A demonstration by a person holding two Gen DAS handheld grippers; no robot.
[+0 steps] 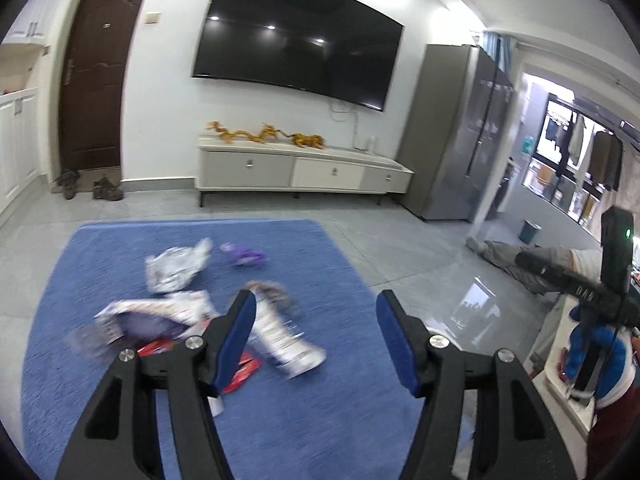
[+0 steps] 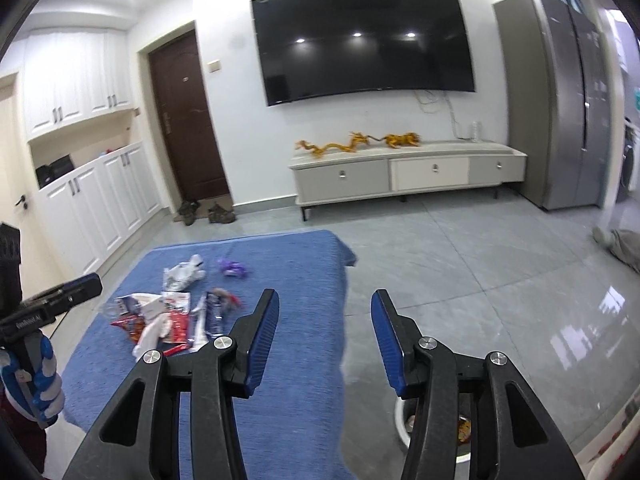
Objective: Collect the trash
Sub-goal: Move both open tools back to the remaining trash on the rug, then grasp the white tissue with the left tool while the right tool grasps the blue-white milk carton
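Left gripper: jaws apart, nothing between them. It hangs over the blue rug.
Right gripper: jaws apart too, and empty. It is over the rug's right edge.
White bin: on the floor just under the right gripper, past the rug's edge. Some bits already lie in it.
Trash pile: red and white wrappers heaped on the rug, left of the right gripper.
Silver wrapper: a bit farther back, near the pile.
Purple bit: beside the silver wrapper, a little apart.
Step now: I think it is going back for more trash.
How to do it well: pick one wrapper at the pile's edge. Come down with jaws wide. Pinch a crumpled fold, not a flat part. Lift slowly so nothing else drags along.
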